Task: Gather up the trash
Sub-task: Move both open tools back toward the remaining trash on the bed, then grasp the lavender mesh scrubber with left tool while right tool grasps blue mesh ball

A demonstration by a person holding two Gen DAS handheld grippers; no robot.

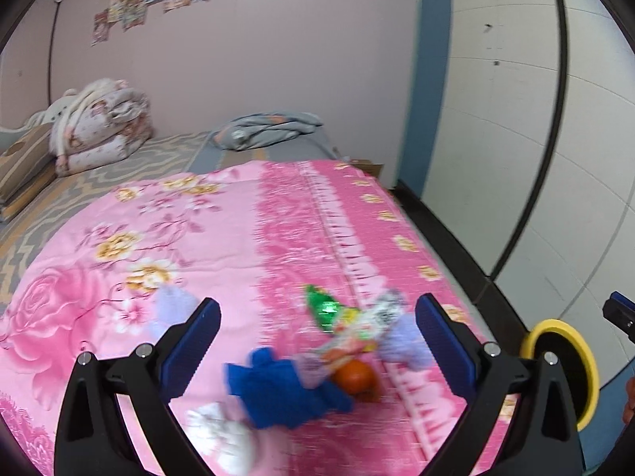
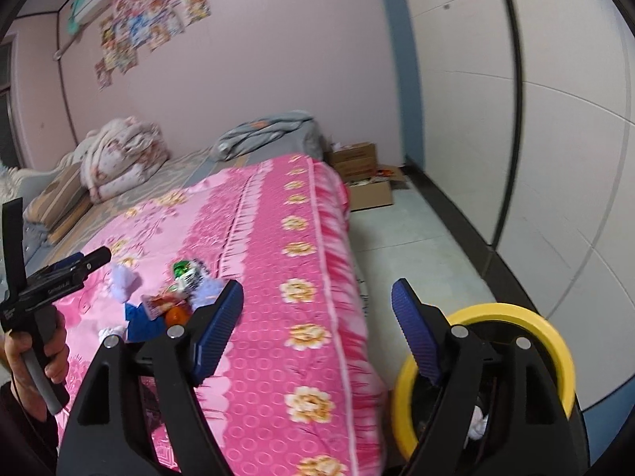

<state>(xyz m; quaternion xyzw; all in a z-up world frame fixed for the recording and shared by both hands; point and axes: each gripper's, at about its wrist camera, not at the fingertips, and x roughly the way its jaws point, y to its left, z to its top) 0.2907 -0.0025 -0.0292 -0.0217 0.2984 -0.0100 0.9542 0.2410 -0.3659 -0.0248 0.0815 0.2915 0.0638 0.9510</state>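
Bed (image 1: 278,218), pink floral cover: litter pile (image 1: 337,341) lower centre. Yellow-rimmed bin (image 2: 516,313) lower right. Left tool (image 1: 317,329), right tool (image 2: 317,309): both spread, empty.

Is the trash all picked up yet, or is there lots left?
Some looks done: white crumpled scraps already lie inside the yellow-rimmed bin beside the bed. Nothing is in hand: the left gripper and right gripper are both open and empty. Lots is left on the pink blanket: a green wrapper, a blue crumpled piece, an orange round thing and pale tissues.
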